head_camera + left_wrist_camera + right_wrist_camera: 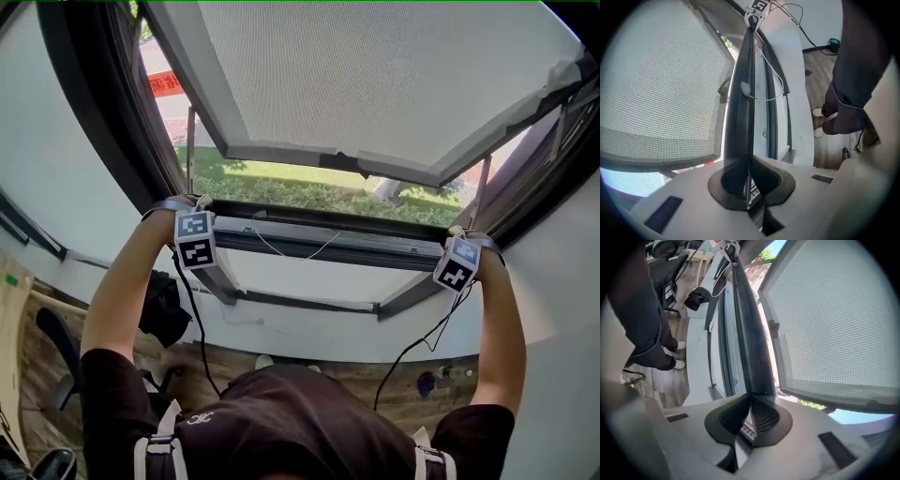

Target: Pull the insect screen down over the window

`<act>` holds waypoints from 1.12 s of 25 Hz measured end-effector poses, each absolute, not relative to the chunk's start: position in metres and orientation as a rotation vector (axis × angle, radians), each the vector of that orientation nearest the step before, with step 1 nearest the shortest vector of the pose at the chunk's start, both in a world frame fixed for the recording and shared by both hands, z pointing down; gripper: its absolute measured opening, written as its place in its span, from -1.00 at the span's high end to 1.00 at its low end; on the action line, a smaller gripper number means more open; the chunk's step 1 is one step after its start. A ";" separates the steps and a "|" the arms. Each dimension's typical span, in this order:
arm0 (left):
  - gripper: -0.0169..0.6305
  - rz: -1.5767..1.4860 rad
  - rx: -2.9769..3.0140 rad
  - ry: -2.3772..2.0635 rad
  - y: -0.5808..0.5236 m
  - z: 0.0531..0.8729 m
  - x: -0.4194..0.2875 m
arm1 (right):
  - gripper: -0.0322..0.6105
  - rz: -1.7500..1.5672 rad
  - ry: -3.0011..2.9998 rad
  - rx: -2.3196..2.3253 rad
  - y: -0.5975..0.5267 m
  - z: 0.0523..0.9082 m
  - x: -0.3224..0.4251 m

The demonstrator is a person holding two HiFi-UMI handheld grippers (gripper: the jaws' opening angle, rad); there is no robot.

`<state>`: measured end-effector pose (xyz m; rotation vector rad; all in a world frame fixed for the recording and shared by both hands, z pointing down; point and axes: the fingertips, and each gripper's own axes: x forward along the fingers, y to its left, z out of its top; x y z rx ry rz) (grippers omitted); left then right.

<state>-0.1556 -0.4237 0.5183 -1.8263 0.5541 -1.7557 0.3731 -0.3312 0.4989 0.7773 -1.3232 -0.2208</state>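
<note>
At the two ends of the pull bar (328, 239) of the insect screen, one claw holds on each side. The left claw (750, 161) and the right claw (751, 397) are both nearly closed, and each one pinches the thin dark edge of the bar between its pads. Each gripper view shows the bar running away from the jaws to the other gripper. Above the bar the mesh (661, 84) is spread over the opening. Behind the mesh the outer sash (328, 155) stands tilted outwards, with grass (281, 183) visible under it. Below the bar lies the lower frame (309, 302) of the window, apart from the bar. So I judge that the screen is most of the way down but not yet closed. A thin cord (761, 97) hangs in a loop from the middle of the bar, on the room side.

To do this step well, I think both ends of the bar should go down together and at the same speed. If one end goes before the other, the bar will tilt and may jam at the sides of the window. The pull should go straight along the window, not towards the room, because the claws hold only a narrow edge and could slip off it. The cord should stay free below the bar and not be caught under it. Probably the grip should be kept firm until the bar sits on the lower frame, as such a screen may roll back up when released.
</note>
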 end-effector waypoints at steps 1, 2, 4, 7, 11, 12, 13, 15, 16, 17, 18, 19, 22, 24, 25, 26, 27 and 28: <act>0.86 -1.758 -1.834 0.552 -0.423 0.523 -0.156 | 0.82 -0.212 -1.322 0.772 -0.331 0.505 0.373; 0.86 -1.761 -1.840 0.550 -0.423 0.529 -0.156 | 0.82 -0.206 -1.319 0.768 -0.330 0.511 0.373; 0.86 -1.771 -1.840 0.543 -0.422 0.543 -0.156 | 0.82 -0.196 -1.316 0.759 -0.329 0.525 0.373; 0.86 -1.792 -1.806 0.524 -0.421 0.563 -0.157 | 0.82 -0.185 -1.311 0.749 -0.327 0.543 0.373; 0.86 -1.806 -1.778 0.527 -0.423 0.579 -0.156 | 0.82 -0.185 -1.299 0.760 -0.328 0.558 0.375; 0.86 -1.805 -1.779 0.530 -0.423 0.582 -0.155 | 0.82 -0.187 -1.299 0.764 -0.329 0.561 0.375; 0.86 -1.805 -1.782 0.533 -0.423 0.585 -0.155 | 0.82 -0.188 -1.298 0.766 -0.329 0.565 0.376; 0.86 -1.809 -1.779 0.533 -0.423 0.592 -0.156 | 0.82 -0.183 -1.297 0.766 -0.329 0.572 0.375; 0.87 -1.814 -1.773 0.532 -0.423 0.596 -0.156 | 0.82 -0.177 -1.296 0.765 -0.329 0.577 0.374; 0.87 -1.819 -1.765 0.532 -0.424 0.601 -0.157 | 0.82 -0.169 -1.292 0.763 -0.329 0.582 0.374; 0.86 -1.824 -1.760 0.532 -0.424 0.607 -0.157 | 0.82 -0.161 -1.287 0.761 -0.329 0.587 0.374; 0.87 -1.828 -1.758 0.532 -0.424 0.613 -0.157 | 0.82 -0.156 -1.282 0.760 -0.328 0.593 0.374; 0.86 -1.838 -1.761 0.530 -0.422 0.632 -0.155 | 0.82 -0.156 -1.272 0.759 -0.326 0.608 0.374; 0.87 -1.844 -1.760 0.525 -0.422 0.641 -0.156 | 0.82 -0.159 -1.269 0.761 -0.326 0.616 0.374; 0.87 -1.846 -1.756 0.522 -0.423 0.643 -0.156 | 0.82 -0.161 -1.268 0.762 -0.327 0.618 0.373; 0.87 -1.849 -1.751 0.520 -0.423 0.645 -0.156 | 0.82 -0.163 -1.266 0.765 -0.328 0.619 0.373; 0.87 -1.851 -1.748 0.519 -0.424 0.646 -0.156 | 0.82 -0.165 -1.265 0.767 -0.328 0.620 0.374; 0.87 -1.853 -1.748 0.522 -0.424 0.647 -0.155 | 0.82 -0.166 -1.264 0.770 -0.329 0.621 0.374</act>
